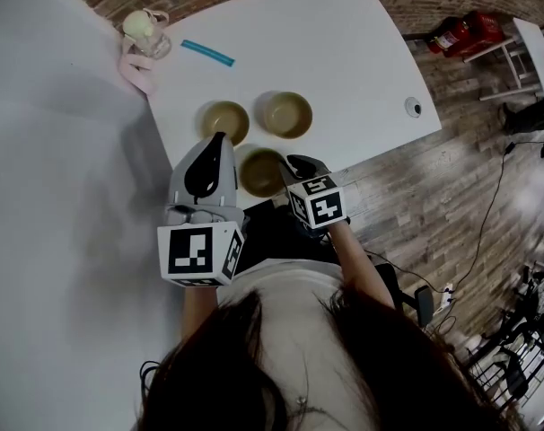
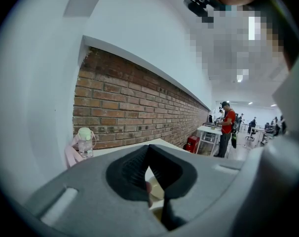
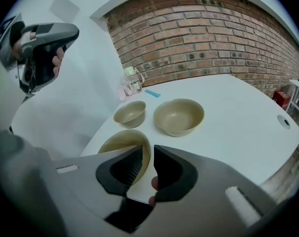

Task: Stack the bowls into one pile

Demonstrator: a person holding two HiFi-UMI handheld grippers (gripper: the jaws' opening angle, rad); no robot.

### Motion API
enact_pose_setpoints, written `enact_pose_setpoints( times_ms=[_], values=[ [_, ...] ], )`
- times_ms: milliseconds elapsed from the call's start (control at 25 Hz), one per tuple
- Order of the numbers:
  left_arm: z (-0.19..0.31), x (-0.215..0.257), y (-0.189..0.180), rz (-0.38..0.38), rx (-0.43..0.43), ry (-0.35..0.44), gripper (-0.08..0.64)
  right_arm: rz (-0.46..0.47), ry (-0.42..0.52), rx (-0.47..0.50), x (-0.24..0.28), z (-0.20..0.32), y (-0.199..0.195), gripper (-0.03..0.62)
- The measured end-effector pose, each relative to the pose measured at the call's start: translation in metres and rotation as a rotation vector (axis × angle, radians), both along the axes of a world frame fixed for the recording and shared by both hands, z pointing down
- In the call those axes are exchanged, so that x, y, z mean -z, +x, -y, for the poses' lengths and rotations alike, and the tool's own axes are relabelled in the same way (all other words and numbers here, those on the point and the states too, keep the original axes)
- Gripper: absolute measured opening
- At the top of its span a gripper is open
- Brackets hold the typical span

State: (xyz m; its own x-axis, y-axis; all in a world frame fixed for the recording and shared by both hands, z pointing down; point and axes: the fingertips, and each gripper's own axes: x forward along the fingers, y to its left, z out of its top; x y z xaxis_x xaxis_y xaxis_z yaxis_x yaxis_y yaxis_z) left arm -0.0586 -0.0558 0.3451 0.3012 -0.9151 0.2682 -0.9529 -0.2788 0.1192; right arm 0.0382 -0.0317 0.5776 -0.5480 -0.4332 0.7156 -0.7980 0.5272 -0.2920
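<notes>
Far left of the white table [image 1: 344,52]: a clear bottle [image 1: 144,30] with a pale cap stands at the corner, with a blue strip [image 1: 207,53] lying just beside it.

Left gripper [image 1: 220,138] – jaws closed tip to tip, with nothing held. It is raised over the table's near left edge, its tips above the small bowl [image 1: 225,120]. In the left gripper view it points towards the brick wall [image 2: 139,107].

Three tan bowls rest separately and upright on the table, none stacked:
- the small bowl, at left;
- the near bowl [image 1: 261,172], at the table's front edge, between the two grippers;
- the wide bowl [image 1: 287,114], just right of the small bowl.

Right gripper [image 1: 294,162] – jaws parted by a narrow gap, gripping nothing. It sits at the near bowl's right side. In the right gripper view that bowl's rim lines up with the gap; contact cannot be confirmed.

Far right: a small round fitting [image 1: 414,107] is set in the tabletop.
</notes>
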Motion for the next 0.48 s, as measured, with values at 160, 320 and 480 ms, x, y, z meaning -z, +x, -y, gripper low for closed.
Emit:
enact_pose_setpoints(
  times_ms=[160,320,480],
  values=[
    [0.001,0.001,0.0,0.002,0.002,-0.001,0.0,0.01,-0.039,-0.015,-0.005,0.0,0.001,0.081],
    [0.002,-0.001,0.001,0.005,0.0,-0.006,-0.001,0.029,-0.065,-0.027,-0.009,0.0,0.001,0.081],
    [0.002,-0.002,0.003,0.007,0.001,-0.009,0.0,0.033,-0.092,-0.026,-0.014,-0.003,0.001,0.081]
  ],
)
